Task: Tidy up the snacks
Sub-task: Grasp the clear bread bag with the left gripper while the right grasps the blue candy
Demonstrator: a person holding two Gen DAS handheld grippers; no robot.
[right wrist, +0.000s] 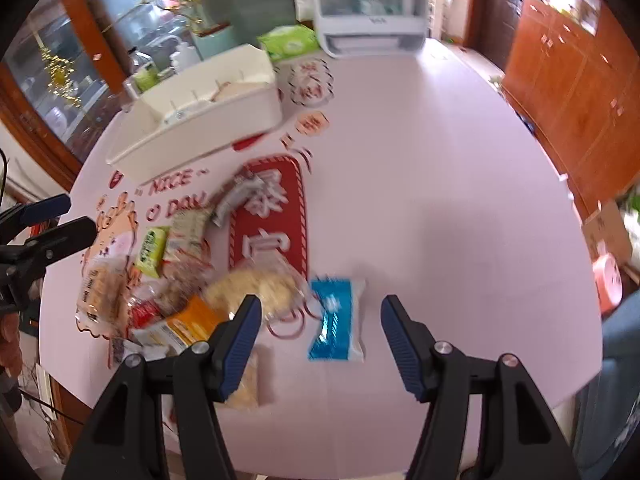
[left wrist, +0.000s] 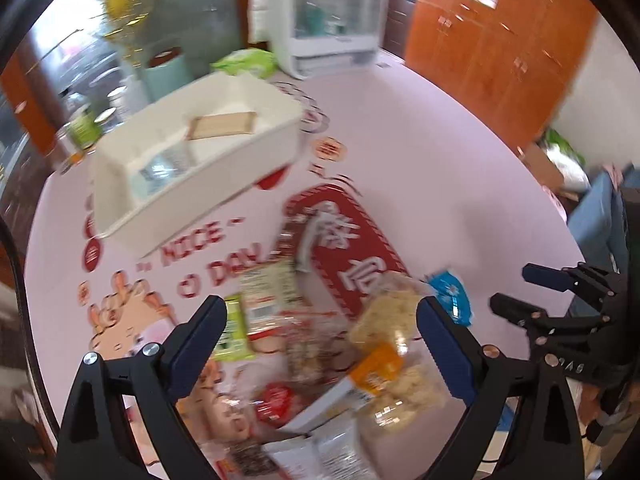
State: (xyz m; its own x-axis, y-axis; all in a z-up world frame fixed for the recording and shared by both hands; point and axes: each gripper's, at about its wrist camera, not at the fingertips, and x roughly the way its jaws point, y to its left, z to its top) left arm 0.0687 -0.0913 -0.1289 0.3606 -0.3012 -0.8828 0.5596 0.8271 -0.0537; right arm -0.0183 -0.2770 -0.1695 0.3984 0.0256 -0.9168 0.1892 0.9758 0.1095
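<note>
The white organizer box lies well ahead of both grippers and holds only two items; most snacks lie loose on the surface. The left gripper gapes wide, empty, above them; the right gripper hangs wide, empty, over a blue packet.

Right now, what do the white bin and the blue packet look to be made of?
White bin: looks like rigid matte plastic, with smooth moulded walls and thin dividers. Blue packet: likely glossy plastic film, judging by bright glints and white crimped ends. Motion blur leaves both uncertain.
</note>
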